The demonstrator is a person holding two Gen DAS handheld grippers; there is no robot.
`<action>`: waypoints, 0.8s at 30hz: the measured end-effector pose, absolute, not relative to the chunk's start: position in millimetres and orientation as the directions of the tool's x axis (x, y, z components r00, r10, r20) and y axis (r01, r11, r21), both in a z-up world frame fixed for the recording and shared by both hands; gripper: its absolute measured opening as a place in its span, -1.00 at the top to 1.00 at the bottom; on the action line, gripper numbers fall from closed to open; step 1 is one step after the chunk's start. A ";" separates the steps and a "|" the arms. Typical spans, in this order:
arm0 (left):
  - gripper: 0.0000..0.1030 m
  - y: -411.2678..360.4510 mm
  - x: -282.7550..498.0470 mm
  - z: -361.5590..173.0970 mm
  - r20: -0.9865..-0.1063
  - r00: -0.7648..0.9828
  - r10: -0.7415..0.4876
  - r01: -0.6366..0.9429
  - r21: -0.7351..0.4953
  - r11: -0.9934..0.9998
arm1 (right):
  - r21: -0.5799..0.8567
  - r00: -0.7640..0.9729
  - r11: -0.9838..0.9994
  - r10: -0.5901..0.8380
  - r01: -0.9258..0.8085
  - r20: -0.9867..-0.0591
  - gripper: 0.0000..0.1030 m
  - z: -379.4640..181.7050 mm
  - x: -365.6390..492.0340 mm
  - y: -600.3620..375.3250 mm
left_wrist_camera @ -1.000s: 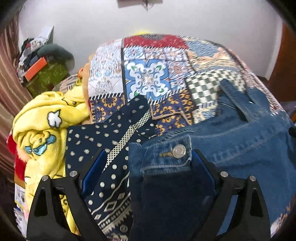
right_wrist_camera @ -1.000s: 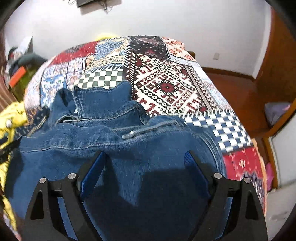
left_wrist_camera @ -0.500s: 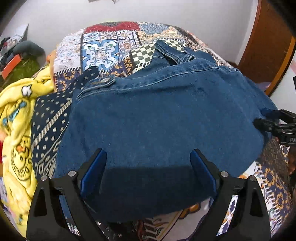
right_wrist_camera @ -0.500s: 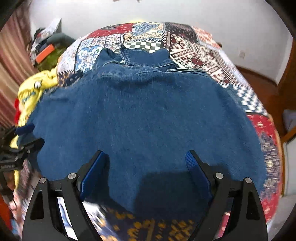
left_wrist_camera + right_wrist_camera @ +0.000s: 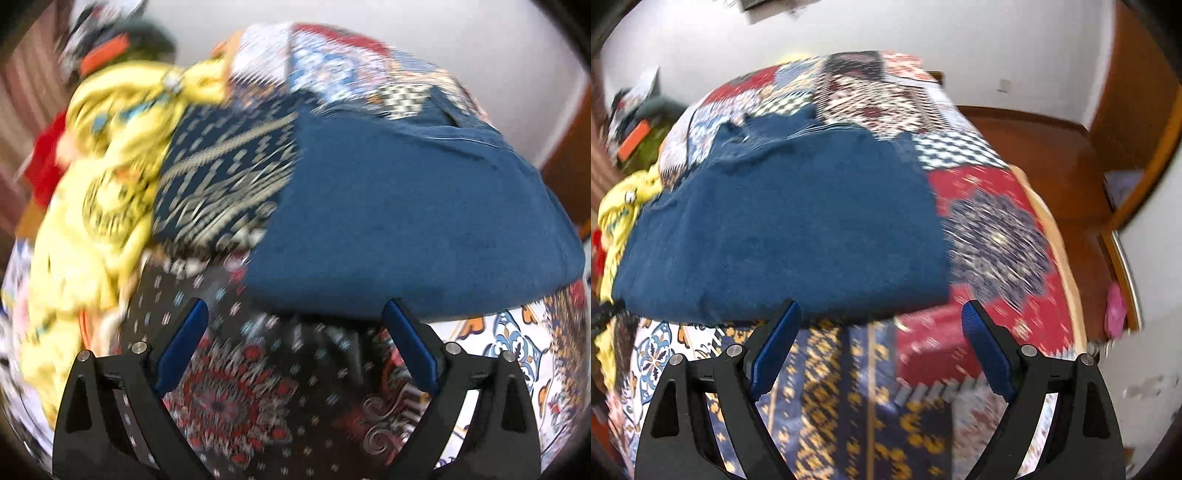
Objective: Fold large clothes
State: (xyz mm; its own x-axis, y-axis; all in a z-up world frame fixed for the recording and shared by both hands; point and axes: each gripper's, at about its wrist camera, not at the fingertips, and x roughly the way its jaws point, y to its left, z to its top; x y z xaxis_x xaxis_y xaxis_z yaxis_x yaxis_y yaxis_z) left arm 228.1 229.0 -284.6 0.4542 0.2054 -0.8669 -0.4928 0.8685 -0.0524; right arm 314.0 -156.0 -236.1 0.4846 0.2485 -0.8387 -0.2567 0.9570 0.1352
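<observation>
A blue denim jacket (image 5: 406, 206) lies folded flat on the patchwork bedspread (image 5: 517, 350); in the right wrist view the jacket (image 5: 790, 229) fills the middle left, collar at the far end. My left gripper (image 5: 295, 325) is open and empty, just short of the jacket's near edge. My right gripper (image 5: 882, 317) is open and empty, also at the jacket's near edge, over the bedspread (image 5: 993, 240). Both views are motion-blurred.
A navy patterned garment (image 5: 221, 177) and a yellow printed garment (image 5: 110, 166) lie left of the jacket. Clutter (image 5: 110, 51) sits at the far left by the wall. The bed's right edge drops to a wooden floor (image 5: 1052, 147).
Both grippers have drawn back from over the jacket to its near edge. The jacket lies flat, and more bedspread shows in front of it. The left view has swung left.
</observation>
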 end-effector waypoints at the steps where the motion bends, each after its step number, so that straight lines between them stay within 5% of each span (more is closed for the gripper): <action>1: -0.88 231.0 224.0 -286.3 -0.870 0.446 0.208 -0.510 -0.057 0.858 | 0.157 0.482 0.959 0.256 -0.237 -0.838 -0.69 -235.4 311.5 -164.0; 6: -0.88 240.0 205.8 -286.1 -0.849 0.528 0.022 -0.529 -0.308 0.791 | 0.185 0.491 0.961 0.264 -0.204 -0.830 -0.69 -227.6 300.4 -178.0; 11: -0.88 233.3 216.6 -291.1 -0.737 0.634 -0.234 -0.429 -0.587 0.686 | 0.206 0.497 0.955 0.287 -0.212 -0.819 -0.69 -222.7 294.4 -173.0; 15: -0.84 229.7 236.7 -305.3 -0.673 0.670 -0.312 -0.404 -0.684 0.607 | 0.226 0.486 0.945 0.317 -0.237 -0.814 -0.69 -224.0 293.8 -159.1; 18: -0.55 233.2 251.4 -321.2 -0.656 0.673 -0.341 -0.417 -0.718 0.558 | 0.225 0.464 0.935 0.334 -0.274 -0.820 -0.69 -228.1 293.4 -144.1; 24: -0.44 246.9 280.8 -330.5 -0.623 0.732 -0.276 -0.419 -0.730 0.539 | 0.194 0.429 0.920 0.335 -0.340 -0.839 -0.69 -238.6 293.6 -116.0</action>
State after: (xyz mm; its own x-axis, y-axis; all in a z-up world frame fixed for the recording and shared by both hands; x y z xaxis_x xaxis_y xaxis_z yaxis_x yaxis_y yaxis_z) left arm 280.8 246.9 -330.5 0.7316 -0.2760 -0.6234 -0.4190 0.5393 -0.7305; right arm 293.6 -116.0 -238.6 0.4287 0.3351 -0.8390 -0.3397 0.9203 0.1940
